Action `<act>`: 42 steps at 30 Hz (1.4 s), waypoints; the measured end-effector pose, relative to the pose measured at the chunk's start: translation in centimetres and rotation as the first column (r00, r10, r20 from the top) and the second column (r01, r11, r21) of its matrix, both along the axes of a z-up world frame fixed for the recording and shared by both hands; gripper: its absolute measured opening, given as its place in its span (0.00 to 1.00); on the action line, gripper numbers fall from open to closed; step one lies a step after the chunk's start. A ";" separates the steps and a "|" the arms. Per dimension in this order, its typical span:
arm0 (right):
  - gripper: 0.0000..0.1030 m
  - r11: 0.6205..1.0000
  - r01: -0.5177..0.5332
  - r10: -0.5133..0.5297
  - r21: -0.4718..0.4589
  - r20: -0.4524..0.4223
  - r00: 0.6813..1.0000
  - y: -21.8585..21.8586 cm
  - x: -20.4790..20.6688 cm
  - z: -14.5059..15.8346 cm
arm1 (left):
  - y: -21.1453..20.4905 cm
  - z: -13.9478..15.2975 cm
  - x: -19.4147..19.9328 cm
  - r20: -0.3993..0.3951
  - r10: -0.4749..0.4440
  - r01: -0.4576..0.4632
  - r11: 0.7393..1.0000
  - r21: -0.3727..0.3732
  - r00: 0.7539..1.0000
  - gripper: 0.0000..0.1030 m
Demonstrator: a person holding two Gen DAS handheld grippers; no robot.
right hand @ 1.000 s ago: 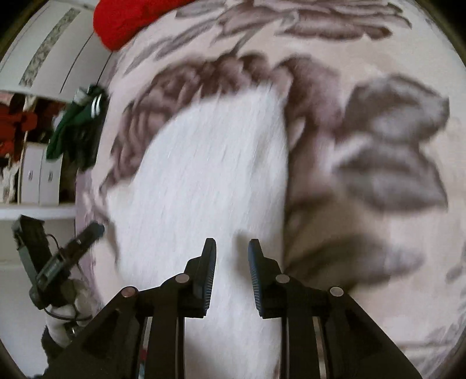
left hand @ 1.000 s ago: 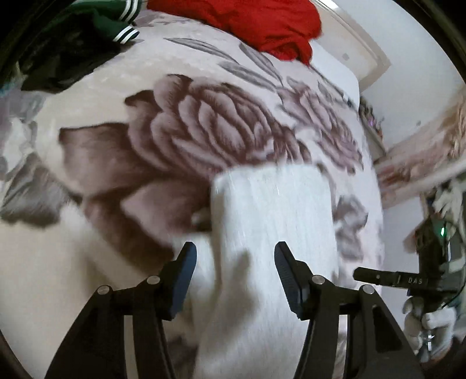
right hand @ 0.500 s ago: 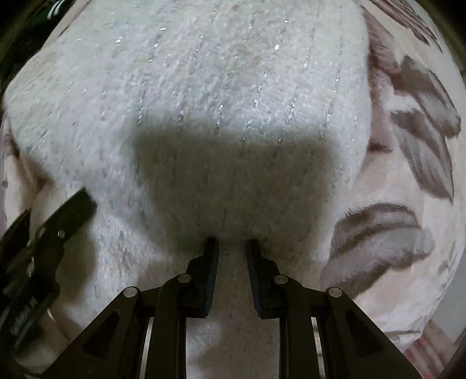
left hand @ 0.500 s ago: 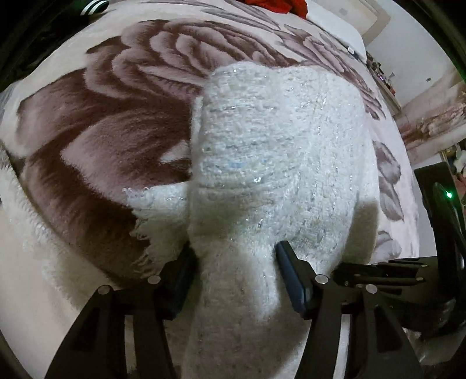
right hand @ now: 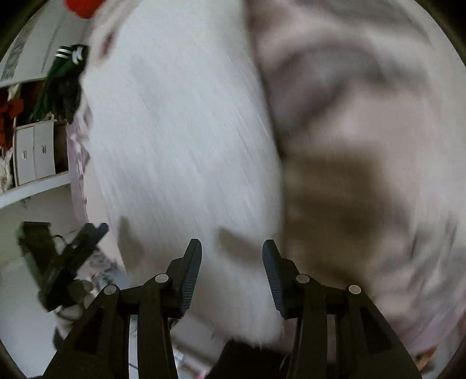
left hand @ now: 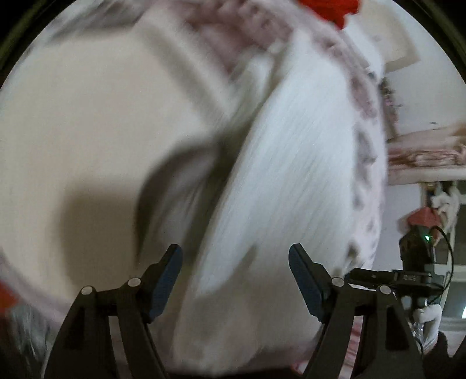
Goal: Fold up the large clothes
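Item: white knit garment (left hand: 291, 180). I see it lying as a long folded band on the floral blanket (left hand: 87, 122), running from near my claws toward the far edge of the bed. Both views are smeared by motion, so the edges of the fold are hard to make out.

Item: left gripper (left hand: 236, 280). Its jaws are opening, spread wide; the garment lies below and beyond them, and neither pad presses on it.

Item: right gripper (right hand: 231, 275). Its jaws are opening too, a clear gap between them, with the white knit beneath and nothing pinched.

I judge both claws are letting go because the fold has been laid down and the cloth should rest flat.

Item: red garment (left hand: 329, 8), far end of the bed. Item: green striped garment (right hand: 65, 67), far left, apparently waiting its turn.
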State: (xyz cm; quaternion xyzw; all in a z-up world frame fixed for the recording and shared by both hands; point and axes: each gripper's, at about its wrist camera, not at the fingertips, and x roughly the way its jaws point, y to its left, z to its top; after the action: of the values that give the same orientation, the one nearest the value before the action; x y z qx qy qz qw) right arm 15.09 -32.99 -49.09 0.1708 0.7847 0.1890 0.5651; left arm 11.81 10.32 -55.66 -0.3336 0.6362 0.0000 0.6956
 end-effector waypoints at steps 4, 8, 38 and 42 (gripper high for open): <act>0.45 0.999 0.027 -0.024 0.020 -0.153 0.988 -1.6 -6.1 -4.0 | -2.3 -0.8 -4.1 0.009 -0.015 0.014 0.998 0.066 1.000 0.19; 0.37 1.000 0.020 -0.019 0.010 -0.116 0.993 -1.0 -8.8 -5.1 | -2.1 -1.0 -5.5 0.022 -0.020 0.018 0.995 0.097 1.000 0.19; 0.25 0.838 0.265 -0.145 0.476 -0.275 0.951 -4.8 -8.4 -7.9 | 0.1 4.6 -4.2 0.193 0.116 -0.078 0.978 -0.193 0.974 0.21; 0.23 0.766 0.327 -0.190 0.554 -0.291 0.938 -5.9 -6.7 -3.1 | 2.0 9.7 -1.0 0.295 0.229 -0.149 0.951 -0.269 0.928 0.20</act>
State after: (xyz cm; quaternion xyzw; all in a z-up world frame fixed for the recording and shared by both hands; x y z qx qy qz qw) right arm 8.40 -38.90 -52.19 0.4656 0.7113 0.3250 0.4143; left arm 10.79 12.35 -45.99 -0.4716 0.4738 -0.0644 0.7409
